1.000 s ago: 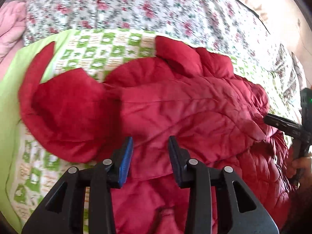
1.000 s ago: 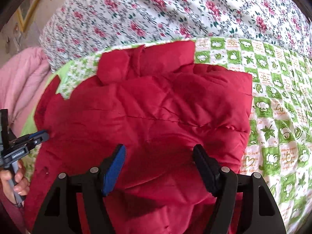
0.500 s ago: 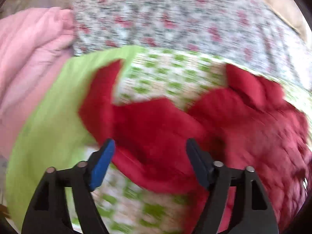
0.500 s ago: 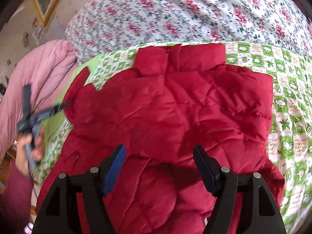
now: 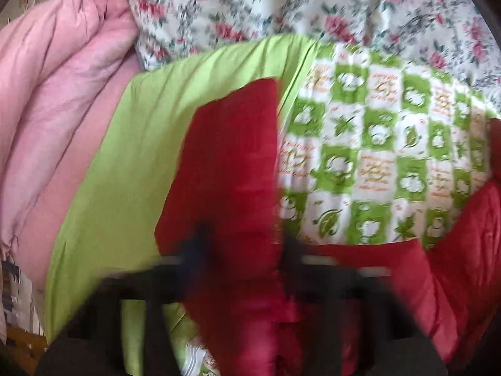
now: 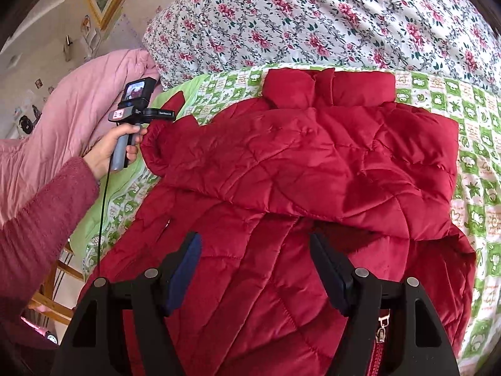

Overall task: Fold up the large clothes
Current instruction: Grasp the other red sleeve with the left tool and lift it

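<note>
A red quilted jacket (image 6: 297, 169) lies on a green-and-white patterned quilt (image 6: 476, 163), its collar at the far end and one side folded across the body. My right gripper (image 6: 253, 250) is open and empty above the jacket's lower front, near the zipper (image 6: 381, 332). In the left wrist view the jacket's left sleeve (image 5: 231, 169) lies stretched over the quilt's plain green edge (image 5: 131, 169). My left gripper (image 5: 244, 244) is blurred; its fingers (image 5: 200, 244) stand on either side of the sleeve. The left gripper also shows in the right wrist view (image 6: 137, 109), held by a hand at the sleeve.
A floral duvet (image 6: 328, 22) is bunched behind the jacket. A pink padded blanket (image 5: 53, 109) is piled at the left. A wooden frame (image 6: 53, 294) shows below the bed's left edge.
My left gripper has swung left from the jacket body to the outstretched sleeve, and its fingers are now closer together around it. My right gripper has pulled back, showing more of the jacket.
</note>
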`<state>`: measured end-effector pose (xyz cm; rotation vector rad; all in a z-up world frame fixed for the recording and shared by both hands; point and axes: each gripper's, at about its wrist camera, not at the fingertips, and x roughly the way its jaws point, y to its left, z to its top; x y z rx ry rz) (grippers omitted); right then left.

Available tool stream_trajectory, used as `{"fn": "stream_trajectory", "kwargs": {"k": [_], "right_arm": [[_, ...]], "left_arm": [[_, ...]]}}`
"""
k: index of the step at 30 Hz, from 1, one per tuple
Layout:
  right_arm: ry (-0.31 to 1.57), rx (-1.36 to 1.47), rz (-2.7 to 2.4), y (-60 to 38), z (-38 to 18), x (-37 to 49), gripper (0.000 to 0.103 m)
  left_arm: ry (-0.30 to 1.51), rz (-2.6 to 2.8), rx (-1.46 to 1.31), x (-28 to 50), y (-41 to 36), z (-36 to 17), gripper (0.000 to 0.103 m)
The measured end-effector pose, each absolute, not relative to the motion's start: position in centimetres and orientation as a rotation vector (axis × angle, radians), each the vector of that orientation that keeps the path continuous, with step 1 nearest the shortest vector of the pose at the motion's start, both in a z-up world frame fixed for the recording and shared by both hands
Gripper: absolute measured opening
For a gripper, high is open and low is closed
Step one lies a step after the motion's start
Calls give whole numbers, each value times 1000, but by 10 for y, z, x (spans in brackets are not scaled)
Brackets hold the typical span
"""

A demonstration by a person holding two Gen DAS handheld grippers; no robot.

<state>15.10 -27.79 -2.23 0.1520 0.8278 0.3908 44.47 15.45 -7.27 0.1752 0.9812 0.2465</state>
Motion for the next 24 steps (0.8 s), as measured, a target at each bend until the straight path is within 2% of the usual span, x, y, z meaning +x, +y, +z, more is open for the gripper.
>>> {"fn": "stream_trajectory", "kwargs": {"k": [3, 13, 24], "right_arm": [[826, 170, 377, -284, -24, 149, 73], [778, 216, 379, -292, -16, 140, 73], [752, 266, 375, -300, -9, 132, 73]], "left_arm": [[933, 202, 61, 430, 169, -62, 8], [748, -22, -175, 334, 159, -10, 7], [593, -348, -274, 254, 77, 42, 7]]}}
